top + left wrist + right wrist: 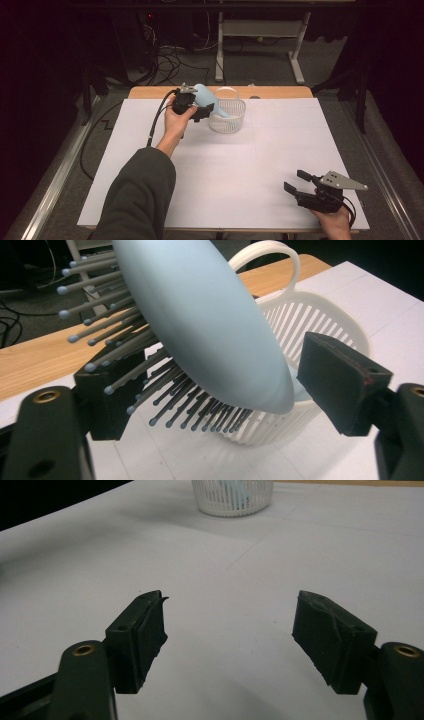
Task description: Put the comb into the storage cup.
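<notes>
1. Light blue plastic hairbrush [204, 94] with grey ball-tipped bristles: at the far middle of the table, held up tilted over the rim of the basket, lower end dipping inside it. Smooth rounded back turned toward one finger, bristles toward the other.
2. White slotted plastic basket [227, 122] with a hoop handle: upright on the white sheet, just beside the left gripper, near the far wooden edge.
3. Left gripper [200, 111], black, two-fingered, cable trailing from it: carried in the left hand [175, 122] at the basket's left side. Fingers [342, 380] spread wide with the brush head between them; in the left gripper view, a clear gap between one pad and the brush's back, bristle tips reaching the other pad. No firm squeeze on the brush.
4. Right gripper [297, 181], black, with a grey three-cornered plate on top: carried in the right hand [335, 222] at the near right corner, well apart from basket and brush. Fingers [142, 635] spread wide, nothing between them, bare white sheet beneath.
5. Table [250, 165]: wooden top covered almost wholly by a white paper sheet, a strip of wood [280, 91] showing along the far edge.
6. Dark green sleeve [140, 195]: on the left forearm, entering from the bottom edge.
</notes>
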`<state>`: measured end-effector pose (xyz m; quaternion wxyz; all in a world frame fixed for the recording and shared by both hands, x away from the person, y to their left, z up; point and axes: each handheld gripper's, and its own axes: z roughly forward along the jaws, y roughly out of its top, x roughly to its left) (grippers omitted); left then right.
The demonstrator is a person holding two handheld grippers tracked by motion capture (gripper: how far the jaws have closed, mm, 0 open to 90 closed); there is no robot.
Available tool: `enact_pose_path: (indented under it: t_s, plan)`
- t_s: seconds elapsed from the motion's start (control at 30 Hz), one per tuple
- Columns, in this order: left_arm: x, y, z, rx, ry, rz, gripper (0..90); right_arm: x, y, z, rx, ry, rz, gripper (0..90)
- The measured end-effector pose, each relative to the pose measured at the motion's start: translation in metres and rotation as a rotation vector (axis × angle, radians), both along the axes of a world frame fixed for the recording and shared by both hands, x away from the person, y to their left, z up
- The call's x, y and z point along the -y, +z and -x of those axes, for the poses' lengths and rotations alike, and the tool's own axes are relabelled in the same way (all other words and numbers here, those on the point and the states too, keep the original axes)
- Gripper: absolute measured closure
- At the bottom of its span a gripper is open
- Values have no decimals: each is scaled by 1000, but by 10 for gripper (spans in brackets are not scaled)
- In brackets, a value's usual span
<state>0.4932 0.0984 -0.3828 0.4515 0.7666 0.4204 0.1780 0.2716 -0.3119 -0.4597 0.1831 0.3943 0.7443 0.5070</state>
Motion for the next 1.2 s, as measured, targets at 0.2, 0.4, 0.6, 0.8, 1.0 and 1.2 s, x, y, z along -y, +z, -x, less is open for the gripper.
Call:
enact_pose_path:
  t_s: [0.2,0.4,0.6,0.8,1.0,1.2]
  plan:
    - [-1,1,1,4,-4,2,165,0,0,0,2,2,2,297]
    - [-3,3,2,4,-9,11,160,0,0,0,1,2,3,297]
    - [-5,3,4,8,-6,18,160,0,0,0,2,2,3,297]
    - [-10,3,6,13,1,23,160,0,0,0,1,3,3,297]
    - [-15,7,9,22,1,20,160,-1,0,0,0,2,4,297]
    - [-18,8,12,27,3,19,160,-1,0,0,1,1,4,297]
